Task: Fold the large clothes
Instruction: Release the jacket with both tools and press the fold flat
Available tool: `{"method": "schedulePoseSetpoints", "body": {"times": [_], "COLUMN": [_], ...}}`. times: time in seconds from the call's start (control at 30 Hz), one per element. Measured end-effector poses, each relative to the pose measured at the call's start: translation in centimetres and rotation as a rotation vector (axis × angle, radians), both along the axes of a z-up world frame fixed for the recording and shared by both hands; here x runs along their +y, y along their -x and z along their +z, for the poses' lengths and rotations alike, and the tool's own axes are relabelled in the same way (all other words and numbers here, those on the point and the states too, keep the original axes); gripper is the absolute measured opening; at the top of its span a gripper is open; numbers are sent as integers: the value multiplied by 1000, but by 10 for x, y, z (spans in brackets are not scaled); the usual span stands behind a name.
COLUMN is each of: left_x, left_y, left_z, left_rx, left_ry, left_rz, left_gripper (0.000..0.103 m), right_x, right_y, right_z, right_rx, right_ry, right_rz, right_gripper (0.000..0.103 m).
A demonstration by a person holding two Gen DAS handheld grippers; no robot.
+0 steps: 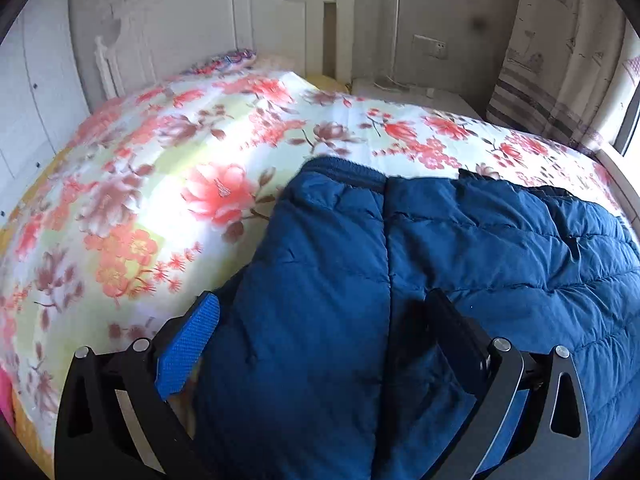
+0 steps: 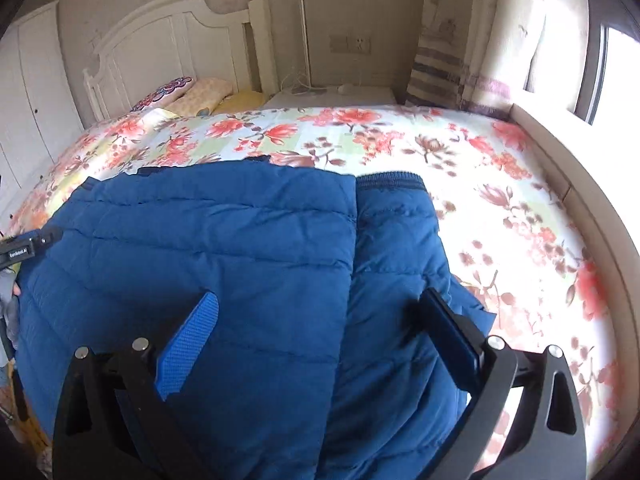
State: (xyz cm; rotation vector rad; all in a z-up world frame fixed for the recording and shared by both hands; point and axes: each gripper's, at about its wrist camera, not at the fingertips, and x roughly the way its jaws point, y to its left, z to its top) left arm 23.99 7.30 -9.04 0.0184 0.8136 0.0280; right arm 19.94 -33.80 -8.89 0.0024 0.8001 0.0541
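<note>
A blue quilted puffer jacket point(image 1: 460, 264) lies on a bed with a floral cover point(image 1: 168, 184). A sleeve with a ribbed cuff point(image 1: 344, 168) is folded along its left side. My left gripper point(image 1: 324, 300) is open, its fingers spread wide over that sleeve near the jacket's near edge. In the right wrist view the jacket point(image 2: 208, 248) fills the lower left, with the other sleeve and its cuff point(image 2: 390, 182) folded along the right side. My right gripper point(image 2: 320, 300) is open, its fingers straddling the seam between body and sleeve. I cannot tell whether the pads touch the fabric.
A white headboard point(image 2: 160, 44) and pillows point(image 2: 200, 94) are at the far end. A white nightstand point(image 2: 332, 96) stands beside it. A curtain point(image 2: 460, 40) and window ledge point(image 2: 580, 184) run along the right. A white wardrobe point(image 2: 32, 100) is on the left. Part of the left gripper's body point(image 2: 28, 246) shows at the left edge.
</note>
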Motion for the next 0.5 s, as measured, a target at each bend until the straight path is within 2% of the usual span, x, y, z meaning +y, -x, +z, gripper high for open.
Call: {"method": "schedulePoseSetpoints", "body": {"times": [0.03, 0.1, 0.17, 0.23, 0.33, 0.37, 0.5], "left_x": [-4, -17, -45, -79, -115, -114, -104], "left_y": [10, 30, 49, 57, 46, 45, 39], "left_z": [10, 31, 45, 38, -15, -19, -20], "left_rx": [-43, -107, -154, -134, -23, -55, -9], "left_ry": [-13, 33, 17, -21, -144, -125, -53], "left_rz": [2, -56, -141, -254, -292, -287, -298], "left_gripper": [98, 98, 98, 98, 99, 99, 99], "right_x": [11, 32, 65, 98, 133, 133, 127], "right_y": [9, 19, 31, 40, 32, 33, 30], "right_z": [8, 19, 27, 23, -12, -17, -18], "right_rx": [-30, -63, -82, -72, 4, -22, 6], "right_ry": [18, 23, 62, 118, 192, 182, 149], "right_rz": [34, 110, 208, 301, 355, 361, 358], "right_gripper": [99, 99, 100, 100, 101, 101, 101]}}
